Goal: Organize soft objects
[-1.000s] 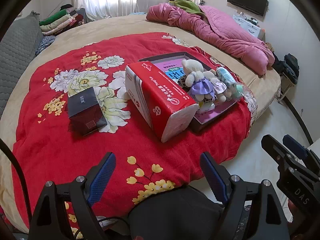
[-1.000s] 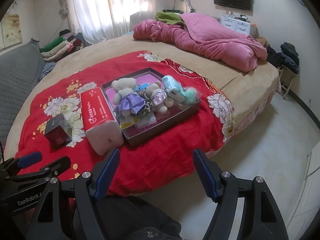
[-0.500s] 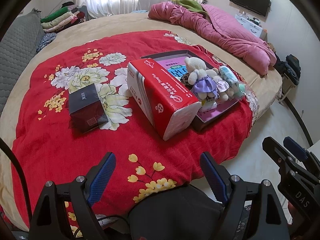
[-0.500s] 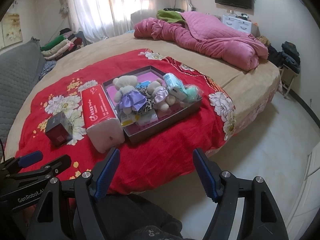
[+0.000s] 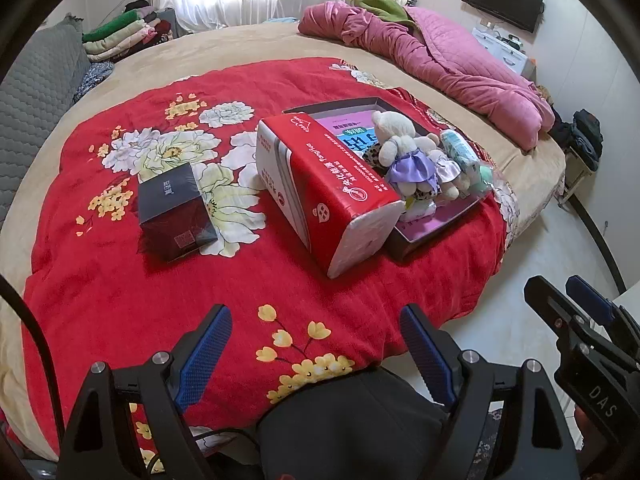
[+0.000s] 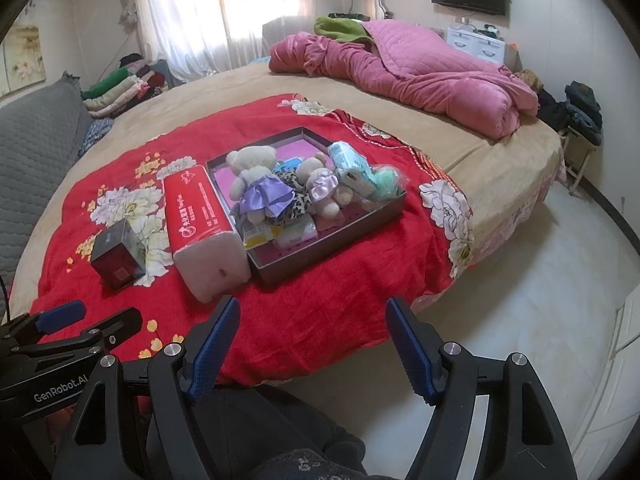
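Grippers hanging empty past the bed's near edge, left gripper and right gripper both gaping wide, plush bears sitting in the tray beside the tissue pack on the red blanket.

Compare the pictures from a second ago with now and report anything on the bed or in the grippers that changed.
Nothing visibly changed. The left gripper and right gripper hang open and empty short of the red blanket. The red tissue pack, the dark box and the tray with the plush toys lie where they were.
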The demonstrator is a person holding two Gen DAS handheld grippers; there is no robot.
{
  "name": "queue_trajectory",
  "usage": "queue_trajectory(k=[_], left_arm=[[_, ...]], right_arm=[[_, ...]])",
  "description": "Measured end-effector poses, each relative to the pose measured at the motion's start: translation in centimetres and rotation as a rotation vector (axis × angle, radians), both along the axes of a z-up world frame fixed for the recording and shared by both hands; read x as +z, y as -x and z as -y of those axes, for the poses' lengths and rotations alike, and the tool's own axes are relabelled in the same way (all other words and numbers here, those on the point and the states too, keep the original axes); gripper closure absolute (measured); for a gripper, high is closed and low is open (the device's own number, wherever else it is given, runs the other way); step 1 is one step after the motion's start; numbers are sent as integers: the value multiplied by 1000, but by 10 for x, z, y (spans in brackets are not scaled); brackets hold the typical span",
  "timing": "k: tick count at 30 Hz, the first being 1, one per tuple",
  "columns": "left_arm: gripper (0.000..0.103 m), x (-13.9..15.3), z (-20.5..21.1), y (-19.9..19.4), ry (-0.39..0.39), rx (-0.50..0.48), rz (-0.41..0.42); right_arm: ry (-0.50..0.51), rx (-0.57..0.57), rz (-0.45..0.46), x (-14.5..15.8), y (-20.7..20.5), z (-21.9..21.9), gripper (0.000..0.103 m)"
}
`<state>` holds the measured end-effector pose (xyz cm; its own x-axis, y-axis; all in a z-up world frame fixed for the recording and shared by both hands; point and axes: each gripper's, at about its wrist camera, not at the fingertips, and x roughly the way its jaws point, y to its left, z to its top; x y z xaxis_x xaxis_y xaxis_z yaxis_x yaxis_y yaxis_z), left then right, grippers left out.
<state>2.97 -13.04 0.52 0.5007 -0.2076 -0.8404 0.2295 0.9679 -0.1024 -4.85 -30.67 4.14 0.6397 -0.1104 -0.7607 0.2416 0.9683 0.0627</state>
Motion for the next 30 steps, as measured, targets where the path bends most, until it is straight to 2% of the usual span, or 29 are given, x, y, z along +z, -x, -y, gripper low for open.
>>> queue_trajectory(k=[30], left_arm=[[18, -1, -2, 0, -5, 2, -2]], right_arm=[[-5, 10, -17, -5, -3, -2, 27]])
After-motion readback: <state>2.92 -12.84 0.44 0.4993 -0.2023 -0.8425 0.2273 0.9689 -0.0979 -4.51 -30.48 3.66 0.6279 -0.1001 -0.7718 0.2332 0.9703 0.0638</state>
